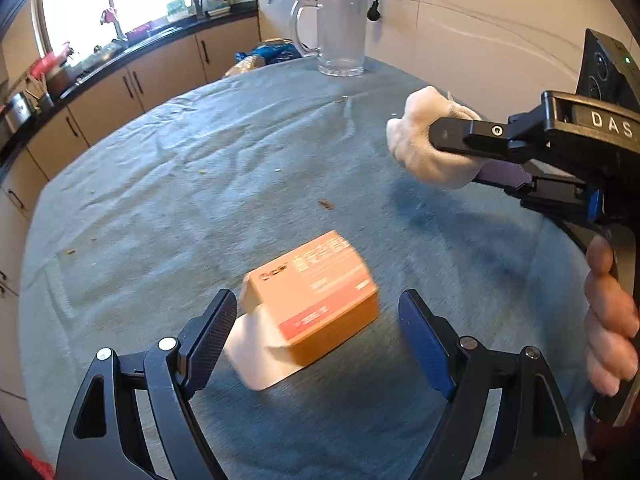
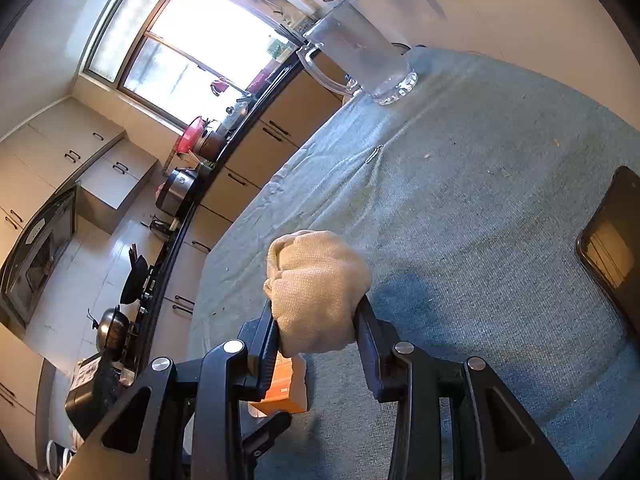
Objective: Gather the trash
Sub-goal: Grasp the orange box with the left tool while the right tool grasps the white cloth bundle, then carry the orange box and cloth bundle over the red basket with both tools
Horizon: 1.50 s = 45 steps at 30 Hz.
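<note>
An orange cardboard box [image 1: 316, 294] with an open white flap lies on the grey-blue tablecloth [image 1: 200, 184]. My left gripper [image 1: 318, 330] is open just above it, one finger on each side and neither pad touching it. My right gripper [image 2: 316, 320] is shut on a balled-up cream cloth [image 2: 316, 292] and holds it above the table. In the left wrist view the same cloth [image 1: 420, 140] hangs at the right, clamped in the right gripper [image 1: 448, 148]. In the right wrist view a corner of the orange box [image 2: 282, 394] shows below the fingers.
A tall glass mug [image 1: 340, 32] stands at the table's far edge. A black phone [image 2: 612, 248] lies on the cloth at the right. Small crumbs [image 1: 326, 204] dot the cloth. Kitchen cabinets [image 1: 132, 88] and a cluttered counter run along the left. A hand [image 1: 610, 320] grips the right tool.
</note>
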Each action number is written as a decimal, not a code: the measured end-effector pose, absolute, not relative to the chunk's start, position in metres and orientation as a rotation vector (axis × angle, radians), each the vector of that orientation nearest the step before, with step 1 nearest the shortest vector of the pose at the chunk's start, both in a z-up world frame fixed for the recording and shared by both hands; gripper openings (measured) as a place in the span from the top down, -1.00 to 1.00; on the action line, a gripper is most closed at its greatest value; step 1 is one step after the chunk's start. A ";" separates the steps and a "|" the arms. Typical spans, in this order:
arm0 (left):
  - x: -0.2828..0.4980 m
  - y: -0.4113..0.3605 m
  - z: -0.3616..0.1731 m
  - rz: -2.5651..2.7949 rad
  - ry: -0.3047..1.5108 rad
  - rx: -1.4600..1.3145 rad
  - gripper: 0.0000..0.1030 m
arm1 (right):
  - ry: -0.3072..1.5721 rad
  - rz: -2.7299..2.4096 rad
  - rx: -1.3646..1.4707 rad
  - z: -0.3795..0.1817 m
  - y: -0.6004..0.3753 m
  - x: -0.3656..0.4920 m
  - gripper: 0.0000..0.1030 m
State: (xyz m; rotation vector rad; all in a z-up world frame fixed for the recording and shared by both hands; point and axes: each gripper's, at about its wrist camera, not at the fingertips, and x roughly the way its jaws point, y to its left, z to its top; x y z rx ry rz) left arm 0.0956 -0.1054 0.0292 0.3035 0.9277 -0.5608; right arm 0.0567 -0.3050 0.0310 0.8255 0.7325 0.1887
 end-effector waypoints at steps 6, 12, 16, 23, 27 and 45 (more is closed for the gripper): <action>0.094 -0.116 0.021 -0.527 0.914 0.319 -0.60 | 0.740 0.188 0.828 0.029 -0.305 0.059 0.25; 0.091 -0.106 0.022 -0.467 0.888 0.269 -0.25 | 0.739 0.189 0.823 0.029 -0.303 0.059 0.25; 0.085 -0.097 0.026 -0.453 0.868 0.240 -0.24 | 0.739 0.192 0.812 0.030 -0.301 0.060 0.25; 0.065 -0.072 0.049 -0.404 0.805 0.167 -0.24 | 0.722 0.219 0.761 0.036 -0.293 0.059 0.25; 0.050 -0.053 0.064 -0.360 0.760 0.136 -0.24 | 0.718 0.266 0.699 0.042 -0.279 0.059 0.25; 0.000 0.020 0.076 -0.226 0.693 0.028 -0.24 | 0.696 0.564 0.381 0.058 -0.194 0.049 0.25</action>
